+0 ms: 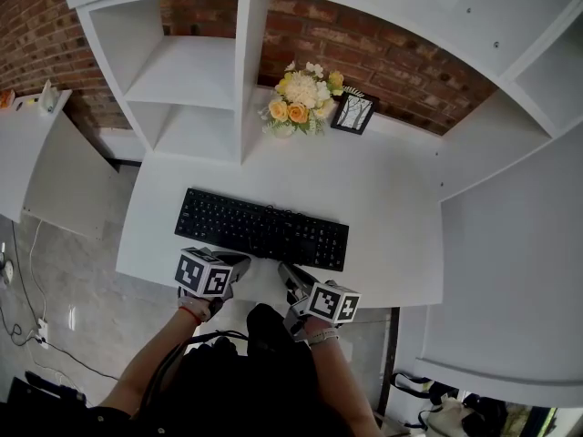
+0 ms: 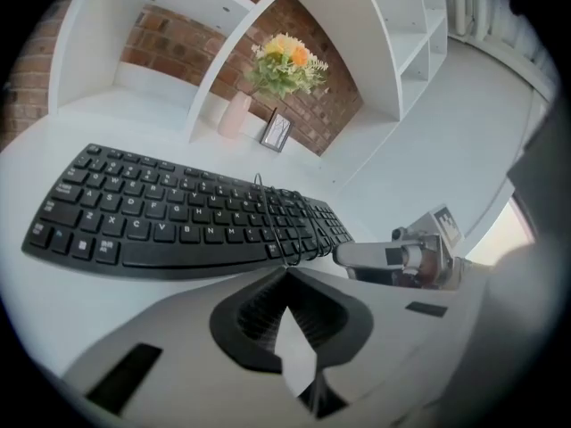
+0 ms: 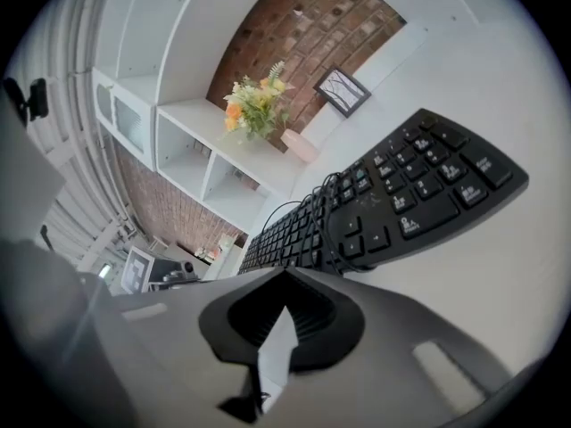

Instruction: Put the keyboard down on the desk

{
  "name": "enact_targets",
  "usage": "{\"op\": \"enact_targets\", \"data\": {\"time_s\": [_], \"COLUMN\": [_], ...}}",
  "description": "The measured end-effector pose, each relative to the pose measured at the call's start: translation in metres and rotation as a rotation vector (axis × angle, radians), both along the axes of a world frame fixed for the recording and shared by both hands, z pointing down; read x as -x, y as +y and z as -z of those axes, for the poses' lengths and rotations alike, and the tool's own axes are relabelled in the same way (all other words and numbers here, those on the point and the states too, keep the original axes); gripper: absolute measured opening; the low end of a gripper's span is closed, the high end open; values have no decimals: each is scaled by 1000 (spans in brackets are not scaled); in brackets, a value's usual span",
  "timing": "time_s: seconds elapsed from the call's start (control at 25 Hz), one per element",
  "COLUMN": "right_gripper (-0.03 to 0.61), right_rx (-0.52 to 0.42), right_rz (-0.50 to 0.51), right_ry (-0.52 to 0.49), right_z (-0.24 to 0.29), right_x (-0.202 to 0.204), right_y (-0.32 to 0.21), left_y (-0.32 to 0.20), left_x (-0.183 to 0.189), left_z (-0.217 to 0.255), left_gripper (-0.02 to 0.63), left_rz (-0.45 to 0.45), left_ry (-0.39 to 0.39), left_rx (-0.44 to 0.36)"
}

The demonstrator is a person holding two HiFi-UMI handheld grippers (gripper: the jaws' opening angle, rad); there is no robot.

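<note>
Already your keyboard (image 1: pixel 262 228) lies flat on the desk (image 1: pixel 392 203), so the set-down looks finished. Your left gripper (image 1: pixel 237 262) and right gripper (image 1: pixel 291 276) sit just in front of the keyboard, jaws closed on nothing. Next, I'd judge, simply draw both away from it.

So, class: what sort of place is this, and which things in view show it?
Probably a home office or study nook: a white desk with built-in shelves, a black keyboard lying on it, and flowers and a small framed picture against a brick wall.
</note>
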State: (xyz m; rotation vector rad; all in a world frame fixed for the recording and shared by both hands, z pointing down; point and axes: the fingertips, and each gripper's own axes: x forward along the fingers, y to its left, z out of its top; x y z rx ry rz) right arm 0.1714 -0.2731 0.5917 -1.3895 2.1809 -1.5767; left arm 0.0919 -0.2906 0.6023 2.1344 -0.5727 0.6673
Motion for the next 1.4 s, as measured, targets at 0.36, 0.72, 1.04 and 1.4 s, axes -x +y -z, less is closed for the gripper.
{"op": "enact_targets", "data": {"time_s": [0.36, 0.72, 1.04, 1.4], "right_gripper": [2, 2, 2, 2], "right_rx": [-254, -428, -535, -633], "right_rz": [-17, -65, -102, -141], "right_ry": [348, 477, 582, 633], "right_z": [32, 74, 108, 144], "right_x": [-8, -7, -8, -2], "right_y": [5, 13, 27, 42], "left_y": [-17, -19, -9, 0], "left_x": [25, 40, 55, 83], "left_z": [33, 83, 116, 148], "left_gripper": [0, 0, 0, 2], "left_rz": [108, 178, 211, 268], "left_ry": [7, 130, 153, 143], "left_rx": [-203, -425, -595, -724]}}
